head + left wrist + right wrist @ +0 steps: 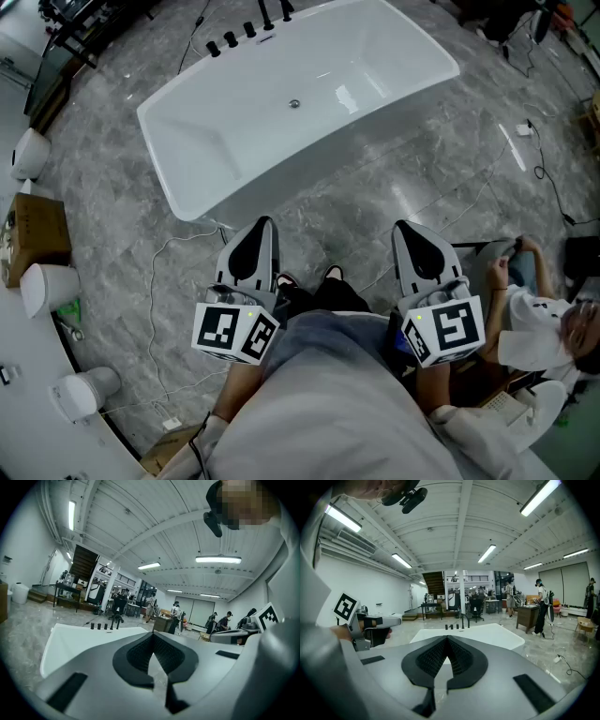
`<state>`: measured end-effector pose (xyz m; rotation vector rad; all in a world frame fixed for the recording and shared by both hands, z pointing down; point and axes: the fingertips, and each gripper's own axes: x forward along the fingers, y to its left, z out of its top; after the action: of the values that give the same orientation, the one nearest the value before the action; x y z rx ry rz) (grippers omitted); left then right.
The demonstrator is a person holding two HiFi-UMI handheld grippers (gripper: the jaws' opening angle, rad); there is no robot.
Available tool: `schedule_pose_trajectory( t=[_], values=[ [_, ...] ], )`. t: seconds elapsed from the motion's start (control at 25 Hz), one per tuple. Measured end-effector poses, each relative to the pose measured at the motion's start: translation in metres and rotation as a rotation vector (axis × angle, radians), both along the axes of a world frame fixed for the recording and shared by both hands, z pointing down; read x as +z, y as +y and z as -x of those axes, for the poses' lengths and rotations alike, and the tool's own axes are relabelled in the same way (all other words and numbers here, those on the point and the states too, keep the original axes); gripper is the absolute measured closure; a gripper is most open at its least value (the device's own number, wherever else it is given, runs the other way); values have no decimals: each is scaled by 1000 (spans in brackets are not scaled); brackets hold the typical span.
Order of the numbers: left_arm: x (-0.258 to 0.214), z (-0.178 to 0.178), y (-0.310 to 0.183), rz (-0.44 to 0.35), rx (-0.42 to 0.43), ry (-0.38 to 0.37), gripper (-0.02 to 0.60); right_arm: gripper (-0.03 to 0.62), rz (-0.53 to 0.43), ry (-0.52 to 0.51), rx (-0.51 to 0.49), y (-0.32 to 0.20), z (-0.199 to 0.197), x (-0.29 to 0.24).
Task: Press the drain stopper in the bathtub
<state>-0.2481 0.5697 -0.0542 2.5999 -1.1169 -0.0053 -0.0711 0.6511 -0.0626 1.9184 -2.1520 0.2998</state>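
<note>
Grey marbled floor spreads beneath a white ribbed ceiling lit by long strip lights. A dark staircase rises by the far white wall, a dark desk below it.

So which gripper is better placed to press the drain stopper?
Left, probably. In the head view the left gripper sits more nearly in line with the stopper in the tub; the right gripper is further off to the side. Both are shut, empty and short of the tub.
</note>
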Motion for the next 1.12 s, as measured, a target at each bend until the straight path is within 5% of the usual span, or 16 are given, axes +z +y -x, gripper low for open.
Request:
schedule_pose_trajectory(
  t=[1.12],
  values=[
    [-15, -16, -1, -25, 26, 13, 577, 576, -67, -43, 31, 7, -11, -16]
  ],
)
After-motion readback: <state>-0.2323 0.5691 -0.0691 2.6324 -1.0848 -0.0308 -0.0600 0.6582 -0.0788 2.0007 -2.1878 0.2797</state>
